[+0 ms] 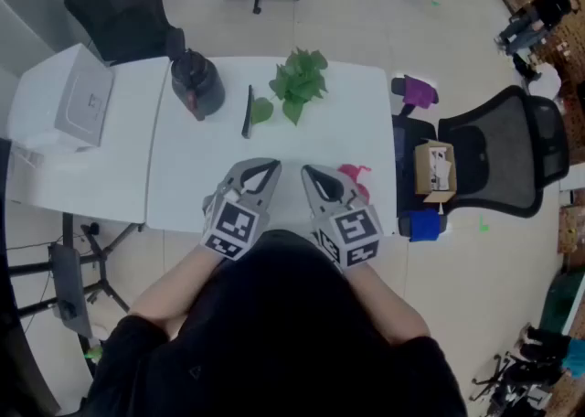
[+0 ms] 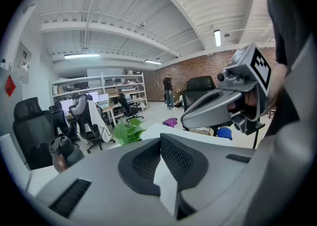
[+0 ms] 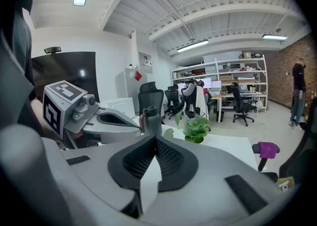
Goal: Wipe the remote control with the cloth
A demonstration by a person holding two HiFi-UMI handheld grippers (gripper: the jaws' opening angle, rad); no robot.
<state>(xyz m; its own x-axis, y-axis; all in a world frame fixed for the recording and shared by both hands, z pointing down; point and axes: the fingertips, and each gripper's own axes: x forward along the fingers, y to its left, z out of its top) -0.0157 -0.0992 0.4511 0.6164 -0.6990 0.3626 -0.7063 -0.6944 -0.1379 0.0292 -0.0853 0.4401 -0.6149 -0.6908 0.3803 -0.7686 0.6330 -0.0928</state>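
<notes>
At the white table's [image 1: 192, 177] near edge, the grey left gripper [image 1: 271, 165] and grey right gripper [image 1: 308, 171] have their jaws pressed together, empty. At the right gripper's 3 o'clock, a pink cloth [image 1: 351, 171] shows, partly hidden behind it. At the left gripper's 11 o'clock lies the slim black remote control [image 1: 248, 112], its long axis running 12 to 6; which end is its front is unclear.

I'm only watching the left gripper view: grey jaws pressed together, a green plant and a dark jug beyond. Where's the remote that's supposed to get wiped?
Observer: The head view shows a slim black remote control lying on the white table, just left of the plant.
Visitor: And is there a cloth anywhere?
Observer: Yes, a pink cloth lies on the table right beside the right gripper, on its right.
Visitor: Is that other gripper holding anything?
Observer: No. Its own view shows its jaws shut together with nothing between them.
</notes>
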